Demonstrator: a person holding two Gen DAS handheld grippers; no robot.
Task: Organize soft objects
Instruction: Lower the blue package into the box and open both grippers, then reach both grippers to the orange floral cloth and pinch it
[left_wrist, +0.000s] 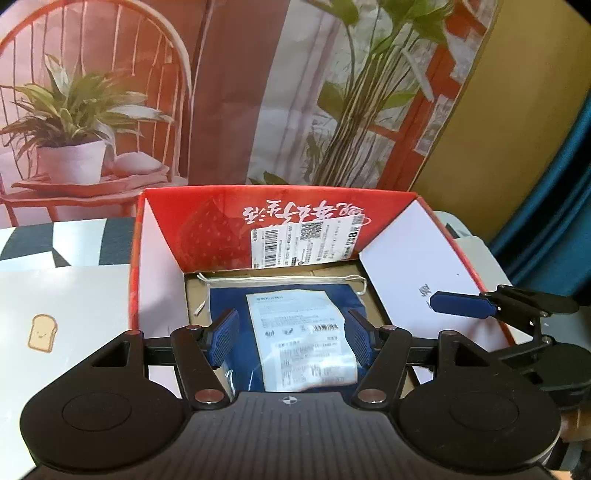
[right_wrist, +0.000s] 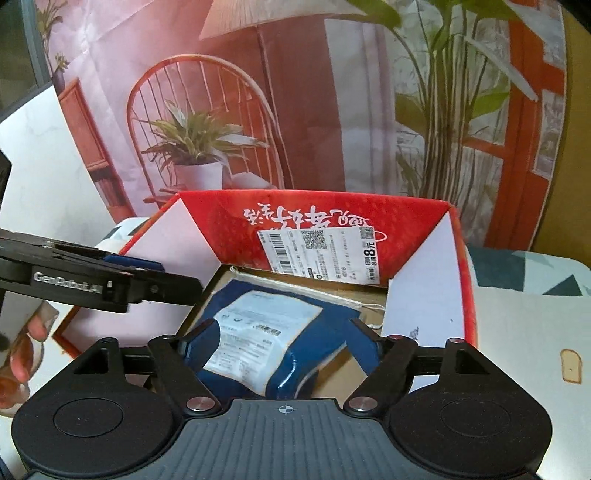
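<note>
A soft dark blue package (left_wrist: 288, 314) in clear wrap, with a white printed label, lies on the floor of an open red and white cardboard box (left_wrist: 258, 214). My left gripper (left_wrist: 291, 338) is open above the package, a finger on each side, not touching it. In the right wrist view the same package (right_wrist: 273, 343) lies in the box (right_wrist: 332, 218), and my right gripper (right_wrist: 282, 341) is open with its fingers around the package's near end. The right gripper's fingers (left_wrist: 461, 304) show at the box's right flap in the left wrist view.
The box stands on a table with a black and white patterned cloth (left_wrist: 74, 240) and a white mat with a toast drawing (left_wrist: 42, 332). A printed backdrop of a red chair and plants (left_wrist: 92, 110) hangs behind. A white drawstring (left_wrist: 280, 280) lies in the box.
</note>
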